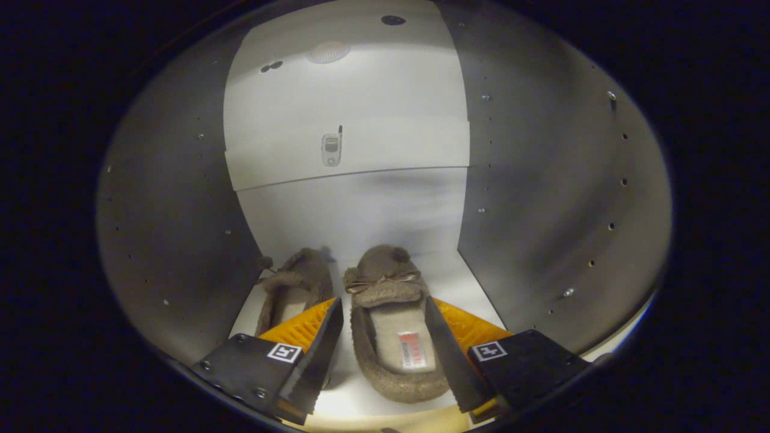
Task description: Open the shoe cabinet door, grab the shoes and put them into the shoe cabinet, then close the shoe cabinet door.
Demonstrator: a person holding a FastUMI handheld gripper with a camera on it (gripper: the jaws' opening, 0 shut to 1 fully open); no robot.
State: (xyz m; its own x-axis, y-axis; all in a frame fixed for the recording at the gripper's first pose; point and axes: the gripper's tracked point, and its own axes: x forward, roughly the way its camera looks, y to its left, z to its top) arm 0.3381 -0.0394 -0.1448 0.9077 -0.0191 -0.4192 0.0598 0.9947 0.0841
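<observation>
Two fingers of the gripper [385, 352] are spread, flanking the right slipper [391, 337] inside the cabinet [541, 198]; neither clearly presses it, so released. Left slipper [295, 288] sits just beyond the left finger, by the side wall. Risk: pulling out crooked snags the heel and drags the slipper back over the shelf edge, blocking the door.
</observation>
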